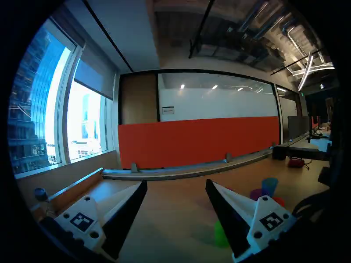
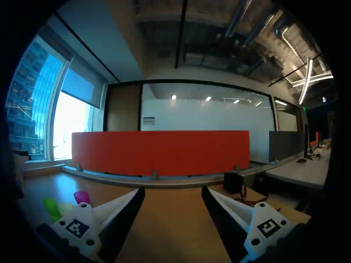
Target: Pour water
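Note:
In the left gripper view my left gripper [image 1: 176, 188] is open above the wooden desk [image 1: 175, 210], nothing between its fingers. Beyond its right finger [image 1: 237, 215] stand small plastic cups: a blue cup [image 1: 269, 186], a purple cup [image 1: 256, 193], a red one [image 1: 278, 201] and a green cup [image 1: 220, 233], partly hidden by the finger. In the right gripper view my right gripper [image 2: 172, 193] is open and empty over the same desk [image 2: 171, 223]. Left of its left finger [image 2: 101, 219] sit a magenta cup [image 2: 81, 197], a green cup [image 2: 51, 207] and a pale yellow-green cup [image 2: 66, 208].
An orange divider panel [image 1: 197, 140] with a metal rail runs along the desk's far edge. Windows [image 1: 48, 122] line the left side. A black box [image 2: 232, 182] with red cables sits on the desk to the right. More desks and monitors [image 1: 307, 127] stand at far right.

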Motion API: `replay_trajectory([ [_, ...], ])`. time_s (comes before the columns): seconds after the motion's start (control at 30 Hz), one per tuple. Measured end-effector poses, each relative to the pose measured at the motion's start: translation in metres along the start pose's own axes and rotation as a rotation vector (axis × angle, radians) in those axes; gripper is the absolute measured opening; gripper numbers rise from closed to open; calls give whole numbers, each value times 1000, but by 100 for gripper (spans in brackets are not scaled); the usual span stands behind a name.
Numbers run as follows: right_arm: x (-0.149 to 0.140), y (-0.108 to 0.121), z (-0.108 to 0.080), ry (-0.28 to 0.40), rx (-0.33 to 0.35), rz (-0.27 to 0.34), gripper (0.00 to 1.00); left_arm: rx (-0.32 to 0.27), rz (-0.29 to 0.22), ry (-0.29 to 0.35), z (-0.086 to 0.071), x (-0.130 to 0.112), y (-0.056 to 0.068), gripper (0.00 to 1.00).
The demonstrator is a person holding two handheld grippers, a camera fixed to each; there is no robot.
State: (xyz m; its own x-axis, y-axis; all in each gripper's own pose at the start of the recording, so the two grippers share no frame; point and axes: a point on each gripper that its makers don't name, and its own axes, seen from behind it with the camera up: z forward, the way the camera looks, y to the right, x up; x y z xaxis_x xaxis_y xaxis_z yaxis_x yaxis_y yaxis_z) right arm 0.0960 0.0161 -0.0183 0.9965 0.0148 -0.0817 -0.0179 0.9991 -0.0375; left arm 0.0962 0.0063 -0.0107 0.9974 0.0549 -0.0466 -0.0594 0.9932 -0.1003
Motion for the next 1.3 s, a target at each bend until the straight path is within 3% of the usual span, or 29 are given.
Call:
replay_trajectory([
  [0.2,2,8,1,-5,-24,31,99,-12,0,-6,0,-3,3,99],
  [0.5,6,7,3,11,-24,30,99,-27,-1,-4,0,-4,12,99],
  [0.8,-2,-2,3,17,-3,1,99,-30,4,5,-2,-8,14,99],
  [1.3,-27,-17,-1,12,12,-94,100,-14,0,-12,-6,-38,11,99],
])
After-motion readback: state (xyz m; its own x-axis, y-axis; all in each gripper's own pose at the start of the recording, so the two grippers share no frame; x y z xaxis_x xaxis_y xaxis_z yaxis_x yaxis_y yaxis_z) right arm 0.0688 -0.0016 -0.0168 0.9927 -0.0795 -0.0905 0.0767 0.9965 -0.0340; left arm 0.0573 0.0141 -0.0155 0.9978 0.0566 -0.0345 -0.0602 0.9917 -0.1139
